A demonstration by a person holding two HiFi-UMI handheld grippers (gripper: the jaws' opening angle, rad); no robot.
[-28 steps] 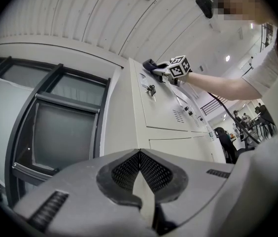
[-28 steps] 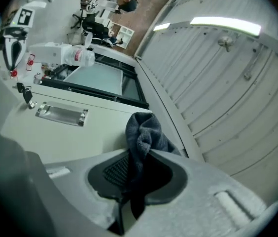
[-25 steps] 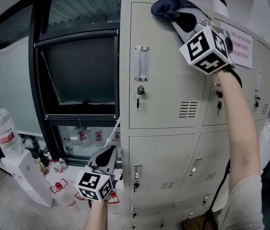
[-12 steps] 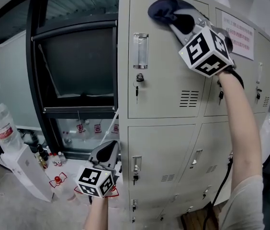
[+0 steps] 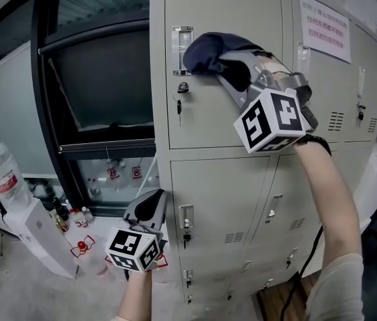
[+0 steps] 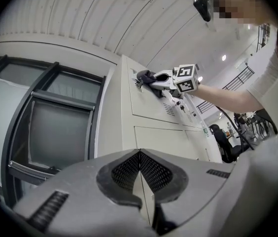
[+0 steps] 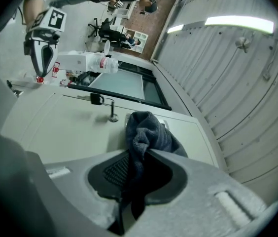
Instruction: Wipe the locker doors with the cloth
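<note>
Pinching the dark cloth (image 7: 146, 132) by a bunched fold, our right gripper (image 7: 136, 174) presses it on the upper locker door (image 5: 205, 122) just beside the lock (image 5: 181, 87); we judge it soft, light and floppy, best gripped mid-bunch. Our left gripper (image 6: 139, 172) hangs low, jaws together on nothing

The right arm (image 5: 332, 206) stretches up and forward, its bare forearm almost straight. It carries the right gripper (image 5: 232, 72) high, with the marker cube (image 5: 271, 120) turned toward the head camera. That gripper's fingers (image 7: 104, 174) are closed tight on a fold of dark cloth (image 5: 205, 51), which bunches out past the tips. The left gripper (image 5: 152, 206) is held low and close to the body, pointing upward. Its fingers (image 6: 119, 172) are pressed together with nothing between them. Only a short length of the left forearm (image 5: 135, 299) shows beneath it.
</note>
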